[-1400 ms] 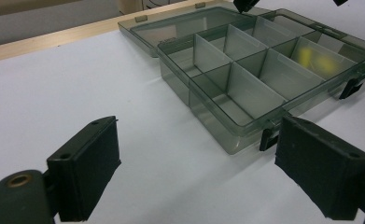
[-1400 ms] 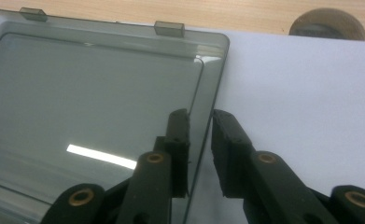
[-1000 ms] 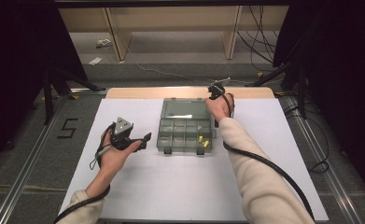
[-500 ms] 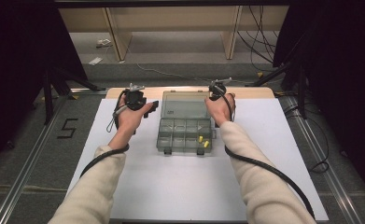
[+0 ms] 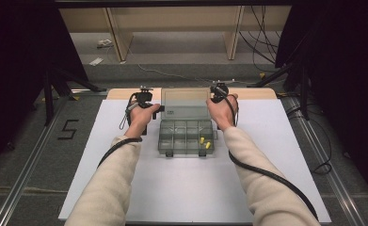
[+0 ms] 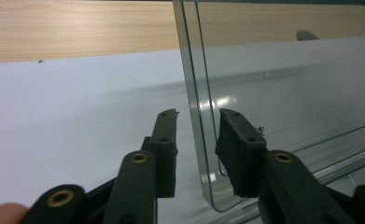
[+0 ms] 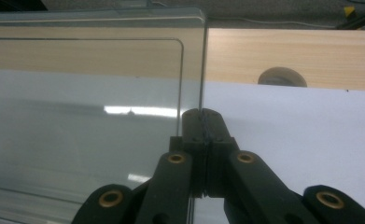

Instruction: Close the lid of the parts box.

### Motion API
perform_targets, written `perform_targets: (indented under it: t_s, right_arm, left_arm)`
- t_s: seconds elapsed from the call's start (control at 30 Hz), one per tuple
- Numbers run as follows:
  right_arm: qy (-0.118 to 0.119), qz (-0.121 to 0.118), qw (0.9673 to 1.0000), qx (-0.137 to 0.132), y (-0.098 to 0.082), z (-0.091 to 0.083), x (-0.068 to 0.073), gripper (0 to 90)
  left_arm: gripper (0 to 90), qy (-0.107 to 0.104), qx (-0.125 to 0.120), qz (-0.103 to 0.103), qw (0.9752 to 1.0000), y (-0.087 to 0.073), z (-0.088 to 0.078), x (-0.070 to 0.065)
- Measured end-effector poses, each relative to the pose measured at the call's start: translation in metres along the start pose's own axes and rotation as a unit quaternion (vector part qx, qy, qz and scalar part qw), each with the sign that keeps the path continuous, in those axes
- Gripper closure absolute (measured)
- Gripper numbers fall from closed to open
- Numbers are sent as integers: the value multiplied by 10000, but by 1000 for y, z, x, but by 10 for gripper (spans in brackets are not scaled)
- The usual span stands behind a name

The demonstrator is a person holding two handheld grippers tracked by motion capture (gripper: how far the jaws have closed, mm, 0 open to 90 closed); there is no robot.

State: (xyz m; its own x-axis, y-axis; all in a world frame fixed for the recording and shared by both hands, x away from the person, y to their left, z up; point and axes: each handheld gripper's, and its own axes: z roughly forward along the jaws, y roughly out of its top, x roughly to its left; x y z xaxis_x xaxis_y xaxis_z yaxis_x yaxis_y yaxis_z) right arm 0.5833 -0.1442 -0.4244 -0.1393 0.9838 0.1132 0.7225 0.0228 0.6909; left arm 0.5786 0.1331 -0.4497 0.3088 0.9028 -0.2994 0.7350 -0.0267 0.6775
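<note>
Two grippers met the clear lid [image 5: 185,100] of a compartment organizer box [image 5: 186,137] that sat at the middle of the white tabletop [image 5: 191,188], toward its far edge. The lid stood raised. The right gripper [image 7: 202,122] had its fingers pinched closed on the lid's right edge. The left gripper [image 6: 196,125] straddled the lid's left edge; its fingers [image 6: 165,140] had just been closing, with the edge between them but gaps on both sides, so they were not yet gripping. Small yellow parts [image 5: 204,142] lay in the box's right compartments. A wooden strip [image 5: 254,93] ran along the tabletop's far edge. Beyond it lay a grey floor [image 5: 172,56] with cables [image 5: 261,42] and a pale wooden shelf frame [image 5: 172,19]; dark curtains flanked both sides, and a "5" [image 5: 68,129] was taped at the left.
</note>
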Motion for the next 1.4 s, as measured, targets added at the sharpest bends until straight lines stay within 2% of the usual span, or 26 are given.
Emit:
perform_targets:
  t_s: [0.03,0.13,0.3,0.4,0.47,0.83,0.9,0.97,1.03,1.17,1.4]
  right_arm:
    - [46,-33,10000,-48,0,-3,0,900]
    - [54,-61,10000,-46,1,-5,0,900]
    - [109,-21,9999,-68,-2,-5,-3,900]
    - [101,-32,9999,-77,-2,-6,-3,900]
    - [128,-41,9999,-76,-2,-9,-4,900]
    - [283,38,9996,-29,-3,-11,-12,885]
    - [386,43,9992,86,-1,-10,-15,840]
    - [441,100,9989,87,0,-9,-17,820]
    - [524,186,9985,25,5,-9,-21,768]
    - [591,158,9981,-108,14,-8,-24,747]
    - [574,170,9980,-220,30,-7,-27,725]
  left_arm:
    - [732,0,12,1,10000,0,1,-1]
    - [752,52,-24,-63,10000,1,2,-2]
    - [854,163,-112,-138,9997,3,-2,-4]
    - [867,233,-144,-136,9995,3,-2,-5]
    - [873,236,-222,-207,9993,2,-3,-6]
    - [881,308,-377,22,9988,1,-7,-14]
    - [883,274,-441,108,9986,0,-8,-16]
    - [883,282,-439,138,9985,0,-8,-17]
    - [883,325,-477,189,9982,-1,-8,-20]
    - [884,345,-529,216,9978,-2,-7,-21]
    - [884,332,-543,241,9977,-3,-8,-20]
